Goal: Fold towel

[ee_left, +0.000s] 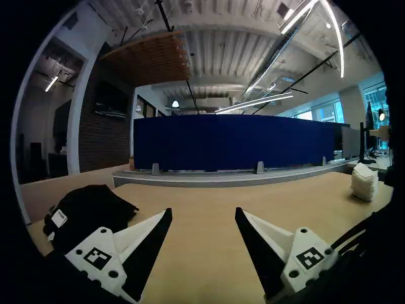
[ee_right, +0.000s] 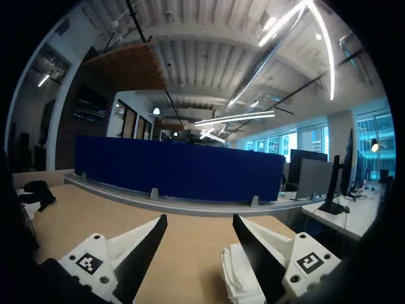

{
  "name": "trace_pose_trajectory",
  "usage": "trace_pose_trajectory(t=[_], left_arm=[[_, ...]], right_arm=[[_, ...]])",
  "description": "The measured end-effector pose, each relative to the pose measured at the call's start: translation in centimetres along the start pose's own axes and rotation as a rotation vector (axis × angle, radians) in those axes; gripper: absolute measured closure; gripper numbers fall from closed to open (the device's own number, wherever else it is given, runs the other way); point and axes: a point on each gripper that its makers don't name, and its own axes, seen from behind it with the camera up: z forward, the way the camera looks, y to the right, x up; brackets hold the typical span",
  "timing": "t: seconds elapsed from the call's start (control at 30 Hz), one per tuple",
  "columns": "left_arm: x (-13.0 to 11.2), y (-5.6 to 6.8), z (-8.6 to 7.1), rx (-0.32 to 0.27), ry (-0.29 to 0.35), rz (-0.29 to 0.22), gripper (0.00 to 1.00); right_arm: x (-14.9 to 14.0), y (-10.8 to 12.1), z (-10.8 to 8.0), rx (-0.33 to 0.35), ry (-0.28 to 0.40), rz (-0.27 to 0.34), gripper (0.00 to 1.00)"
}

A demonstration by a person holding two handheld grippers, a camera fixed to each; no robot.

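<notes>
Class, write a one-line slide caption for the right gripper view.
Open right gripper over a wooden table, a stack of white towels by one finger, blue divider behind.

White towel stack (ee_left: 364, 181), neatly folded, sits upright on the bench (ee_left: 202, 213) at the right edge of the left gripper view; in the right gripper view the towel stack (ee_right: 235, 273) lies bottom centre-right.

Long ceiling light strips (ee_left: 253, 103) glare white and slightly blown out, while cool daylight enters through windows (ee_right: 377, 137) on the right. The surface (ee_left: 202, 238) is evenly bright, the room's left side dim. Straight lines bow strongly toward the edges. Focus is sharp.
</notes>
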Motion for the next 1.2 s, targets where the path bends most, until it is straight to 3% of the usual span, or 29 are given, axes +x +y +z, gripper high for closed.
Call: trace_pose_trajectory(t=[0.6,1.2], left_arm=[[0.0,0.0,0.0,0.0,0.0,0.0,0.08],[0.0,-0.1,-0.1,0.0,0.0,0.0,0.07]], right_arm=[[-6.5,1.3,-0.5,0.008,-0.011,0.064,0.0],[-9.8,0.6,-0.7,0.023,-0.011,0.108,0.0]])
